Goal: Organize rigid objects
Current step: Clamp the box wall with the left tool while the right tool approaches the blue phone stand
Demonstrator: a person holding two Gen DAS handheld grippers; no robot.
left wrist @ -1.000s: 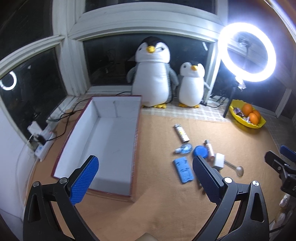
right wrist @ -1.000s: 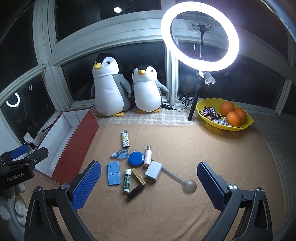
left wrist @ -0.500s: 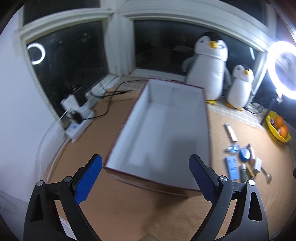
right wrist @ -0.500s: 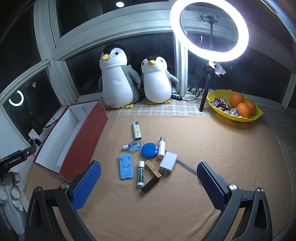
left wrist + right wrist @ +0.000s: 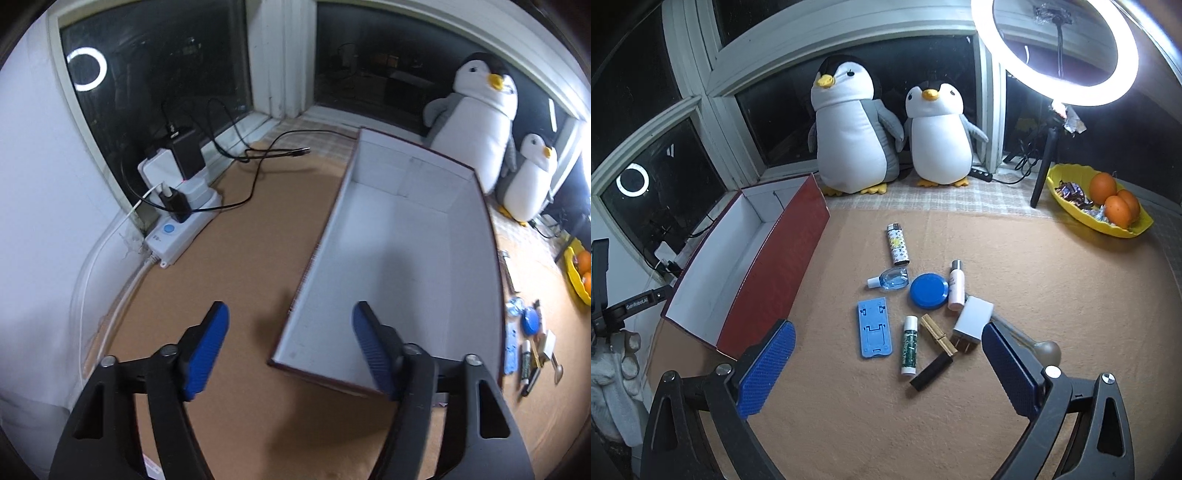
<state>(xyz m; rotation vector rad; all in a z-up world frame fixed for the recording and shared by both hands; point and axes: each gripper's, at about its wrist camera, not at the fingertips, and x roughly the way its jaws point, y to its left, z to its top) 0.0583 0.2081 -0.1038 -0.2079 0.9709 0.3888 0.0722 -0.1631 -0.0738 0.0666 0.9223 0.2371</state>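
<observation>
Two claws, neither holding anything: the left gripper (image 5: pixel 290 347) is closing over the near corner of the box (image 5: pixel 402 258), red outside, white inside; the right gripper (image 5: pixel 886 365) gapes wide above small items on the tan mat (image 5: pixel 1052 280), among them a blue phone stand (image 5: pixel 873 328) and lip balm (image 5: pixel 908 345).

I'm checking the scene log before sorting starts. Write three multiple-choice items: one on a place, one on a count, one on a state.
1. Where does the lighter lie?
A. in the box
B. on the mat, on the penguins' side of the small items
C. in the yellow dish

2. How many oranges are in the yellow dish?
A. one
B. three
C. five

3. What is in the red box?
A. nothing visible
B. the blue phone stand
C. a penguin

Answers: 1 B, it lies nearest the plush penguins. 2 B, three show. 3 A, the white inside is bare.
</observation>
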